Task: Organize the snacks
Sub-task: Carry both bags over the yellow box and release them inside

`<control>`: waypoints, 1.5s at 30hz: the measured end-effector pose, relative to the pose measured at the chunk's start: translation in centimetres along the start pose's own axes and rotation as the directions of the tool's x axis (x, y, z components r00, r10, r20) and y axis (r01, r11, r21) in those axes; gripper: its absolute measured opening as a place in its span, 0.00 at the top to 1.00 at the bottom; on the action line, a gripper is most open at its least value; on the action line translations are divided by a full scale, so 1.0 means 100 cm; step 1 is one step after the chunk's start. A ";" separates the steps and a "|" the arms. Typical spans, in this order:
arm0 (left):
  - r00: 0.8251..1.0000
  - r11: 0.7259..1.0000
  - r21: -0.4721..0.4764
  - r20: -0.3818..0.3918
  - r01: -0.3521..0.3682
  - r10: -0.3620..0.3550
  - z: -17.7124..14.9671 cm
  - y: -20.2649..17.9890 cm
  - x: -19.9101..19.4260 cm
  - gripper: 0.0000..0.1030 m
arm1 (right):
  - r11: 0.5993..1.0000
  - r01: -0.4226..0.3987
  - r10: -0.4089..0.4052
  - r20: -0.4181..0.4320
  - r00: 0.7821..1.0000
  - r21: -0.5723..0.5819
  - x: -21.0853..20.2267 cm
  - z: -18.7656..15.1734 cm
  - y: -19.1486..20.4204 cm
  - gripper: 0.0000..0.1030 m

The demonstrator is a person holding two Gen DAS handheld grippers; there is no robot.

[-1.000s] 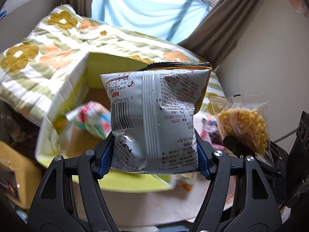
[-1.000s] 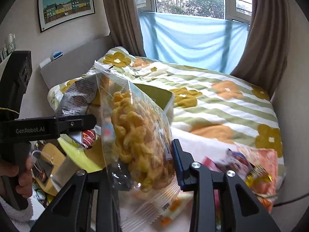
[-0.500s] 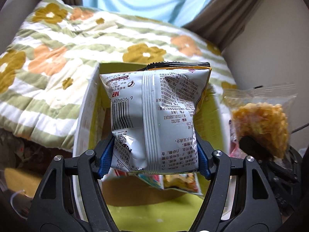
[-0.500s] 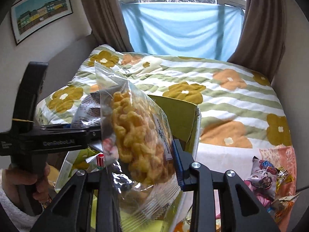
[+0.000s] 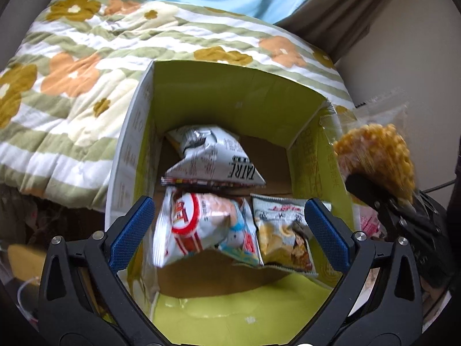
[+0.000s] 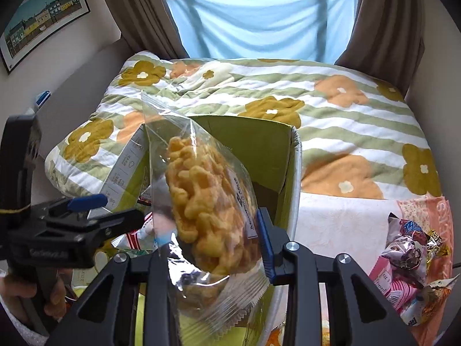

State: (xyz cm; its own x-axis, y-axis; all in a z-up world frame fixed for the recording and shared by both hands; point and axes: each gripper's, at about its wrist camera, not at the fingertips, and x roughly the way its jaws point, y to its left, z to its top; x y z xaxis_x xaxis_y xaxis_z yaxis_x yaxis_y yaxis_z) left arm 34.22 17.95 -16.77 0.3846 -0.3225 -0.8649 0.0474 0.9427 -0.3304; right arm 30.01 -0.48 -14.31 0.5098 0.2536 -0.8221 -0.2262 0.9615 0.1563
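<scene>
My left gripper (image 5: 229, 230) hangs over the open green-lined cardboard box (image 5: 230, 92), its jaws opening wide with nothing pressed between the blue pads. The silver snack bag (image 5: 213, 155) lies crumpled on the box floor, beyond a red-and-white bag (image 5: 201, 227) and a chip bag (image 5: 285, 236). My right gripper (image 6: 213, 245) is shut on a clear bag of yellow puffs (image 6: 201, 201), held above the box (image 6: 247, 144) near its right wall. That puff bag (image 5: 377, 155) also shows at the right in the left wrist view. The left gripper (image 6: 109, 210) appears at the left, held by a hand (image 6: 17, 288).
The box stands against a bed with a floral striped quilt (image 6: 331, 121). Several loose snack packets (image 6: 409, 248) lie on a pink and white cloth to the right of the box. Curtains and a blue sheet hang behind the bed; walls close both sides.
The left jaws have spread apart and the silver bag has dropped from them into the box. Both grippers moved over the box and tipped further downward; the right still holds the puff bag.
</scene>
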 end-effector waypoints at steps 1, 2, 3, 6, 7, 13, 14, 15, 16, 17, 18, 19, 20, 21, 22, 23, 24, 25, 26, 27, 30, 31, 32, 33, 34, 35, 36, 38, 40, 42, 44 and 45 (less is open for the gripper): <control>1.000 1.000 -0.004 0.006 -0.007 0.007 -0.005 0.001 -0.004 0.00 | 1.000 -0.008 0.008 0.000 1.000 0.000 0.000 0.000 0.001 0.70; 1.000 1.000 -0.002 0.010 -0.018 0.018 -0.007 0.001 -0.008 0.00 | 1.000 -0.012 0.012 -0.001 1.000 -0.003 0.000 0.001 0.001 0.70; 0.999 0.999 0.001 0.015 -0.036 0.036 -0.011 0.001 -0.012 0.00 | 1.000 -0.016 0.016 -0.005 1.000 -0.008 0.001 0.003 0.002 0.70; 0.997 0.998 -0.017 0.032 -0.065 0.065 -0.018 0.003 -0.020 0.00 | 1.000 -0.026 0.026 -0.021 0.999 -0.012 0.007 0.010 0.004 0.70; 0.997 0.998 -0.026 0.035 -0.063 0.064 -0.019 0.004 -0.022 0.00 | 1.000 -0.023 0.023 -0.029 0.999 -0.018 0.010 0.012 0.004 0.70; 0.994 0.995 -0.043 0.060 -0.086 0.088 -0.031 0.008 -0.037 0.01 | 0.999 -0.029 0.030 0.015 0.999 -0.036 0.010 0.012 0.010 0.16; 0.993 0.995 -0.044 0.062 -0.094 0.096 -0.033 0.010 -0.039 0.01 | 0.998 -0.045 0.046 0.022 0.999 -0.045 0.008 0.011 0.012 0.12; 0.992 0.994 -0.046 0.064 -0.101 0.104 -0.035 0.011 -0.041 0.01 | 0.997 -0.053 0.055 0.027 0.998 -0.057 0.005 0.008 0.014 0.11; 0.992 0.993 -0.048 0.068 -0.106 0.109 -0.037 0.013 -0.043 0.01 | 0.997 -0.048 0.050 0.034 0.998 -0.064 0.002 0.006 0.016 0.11; 0.991 0.993 -0.050 0.074 -0.109 0.113 -0.040 0.016 -0.045 0.01 | 0.997 -0.040 0.043 0.039 0.998 -0.070 0.000 0.002 0.016 0.11; 0.990 0.993 -0.050 0.078 -0.111 0.114 -0.042 0.017 -0.047 0.01 | 0.997 -0.038 0.041 0.037 0.998 -0.073 -0.002 -0.002 0.017 0.11; 0.990 0.993 -0.048 0.081 -0.112 0.116 -0.044 0.018 -0.048 0.01 | 0.997 -0.038 0.041 0.031 0.999 -0.074 -0.003 -0.006 0.017 0.11; 0.990 0.992 -0.046 0.083 -0.113 0.117 -0.046 0.018 -0.049 0.01 | 0.997 -0.036 0.038 0.026 0.999 -0.070 -0.003 -0.009 0.018 0.11; 0.990 0.993 -0.044 0.083 -0.114 0.117 -0.048 0.018 -0.050 0.01 | 0.997 -0.033 0.035 0.023 0.999 -0.064 -0.004 -0.012 0.017 0.11; 0.990 0.993 -0.043 0.082 -0.112 0.115 -0.050 0.018 -0.051 0.01 | 0.998 -0.034 0.035 0.022 0.999 -0.057 -0.006 -0.015 0.018 0.11; 0.990 0.993 -0.040 0.082 -0.108 0.111 -0.051 0.018 -0.053 0.01 | 0.998 -0.040 0.041 0.021 0.999 -0.049 -0.007 -0.016 0.018 0.11; 0.990 0.994 -0.039 0.086 -0.106 0.109 -0.052 0.018 -0.055 0.01 | 0.998 -0.048 0.049 0.023 0.999 -0.043 -0.010 -0.018 0.019 0.11; 0.990 0.994 -0.036 0.091 -0.106 0.109 -0.054 0.018 -0.057 0.01 | 0.998 -0.049 0.050 0.027 0.998 -0.041 -0.013 -0.019 0.020 0.11; 0.989 0.994 -0.034 0.097 -0.105 0.108 -0.055 0.018 -0.059 0.01 | 0.998 -0.046 0.047 0.033 0.998 -0.042 -0.015 -0.019 0.021 0.11; 0.990 0.994 -0.031 0.100 -0.101 0.104 -0.055 0.018 -0.061 0.01 | 0.998 -0.039 0.040 0.039 0.998 -0.044 -0.019 -0.019 0.022 0.11; 0.990 0.996 -0.011 0.107 -0.091 0.091 -0.055 0.013 -0.068 0.01 | 0.999 -0.031 0.033 0.061 0.998 -0.030 -0.033 -0.022 0.024 0.11; 0.990 0.996 -0.003 0.109 -0.090 0.090 -0.055 0.011 -0.070 0.01 | 0.999 -0.030 0.031 0.067 0.997 -0.026 -0.038 -0.023 0.025 0.11; 0.990 0.996 0.007 0.114 -0.089 0.088 -0.054 0.009 -0.073 0.01 | 1.000 -0.024 0.026 0.079 0.997 -0.019 -0.045 -0.024 0.027 0.11; 0.990 0.996 0.016 0.118 -0.083 0.081 -0.054 0.007 -0.076 0.01 | 1.000 -0.018 0.020 0.090 0.996 -0.015 -0.050 -0.024 0.028 0.11; 0.990 0.997 0.026 0.121 -0.075 0.071 -0.055 0.005 -0.078 0.01 | 1.000 -0.012 0.013 0.101 0.995 -0.011 -0.055 -0.025 0.029 0.11; 0.991 0.997 0.043 0.122 -0.065 0.059 -0.054 0.001 -0.080 0.01 | 1.000 -0.002 0.003 0.114 0.993 -0.004 -0.062 -0.027 0.029 0.11; 0.991 0.996 0.059 0.121 -0.060 0.053 -0.053 -0.003 -0.081 0.01 | 1.000 0.011 -0.011 0.125 0.992 0.007 -0.069 -0.030 0.029 0.11; 0.993 0.994 0.106 0.113 -0.040 0.028 -0.053 -0.013 -0.082 0.00 | 0.999 0.026 -0.030 0.140 0.990 0.034 -0.081 -0.036 0.027 0.11; 0.993 0.989 0.148 0.114 -0.022 0.005 -0.054 -0.025 -0.084 0.00 | 0.998 0.033 -0.042 0.153 0.987 0.059 -0.092 -0.043 0.024 0.11; 0.993 0.983 0.185 0.119 0.005 -0.027 -0.055 -0.039 -0.085 0.01 | 0.996 0.060 -0.072 0.166 0.984 0.073 -0.103 -0.051 0.019 0.11; 0.992 0.977 0.210 0.116 0.025 -0.050 -0.057 -0.052 -0.086 0.01 | 0.993 0.084 -0.098 0.177 0.979 0.088 -0.114 -0.058 0.012 0.11; 0.992 0.974 0.226 0.116 0.029 -0.056 -0.059 -0.060 -0.086 0.01 | 0.991 0.090 -0.107 0.182 0.978 0.100 -0.119 -0.062 0.006 0.11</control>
State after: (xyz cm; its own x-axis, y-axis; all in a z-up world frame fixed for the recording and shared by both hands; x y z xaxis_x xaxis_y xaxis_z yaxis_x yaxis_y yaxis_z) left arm 25.16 14.57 -9.60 0.4856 -0.3630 -0.7952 0.2655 0.9280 -0.2615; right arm 18.67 -3.56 -7.78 0.6733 0.1646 -0.7208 -0.0958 0.9861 0.1358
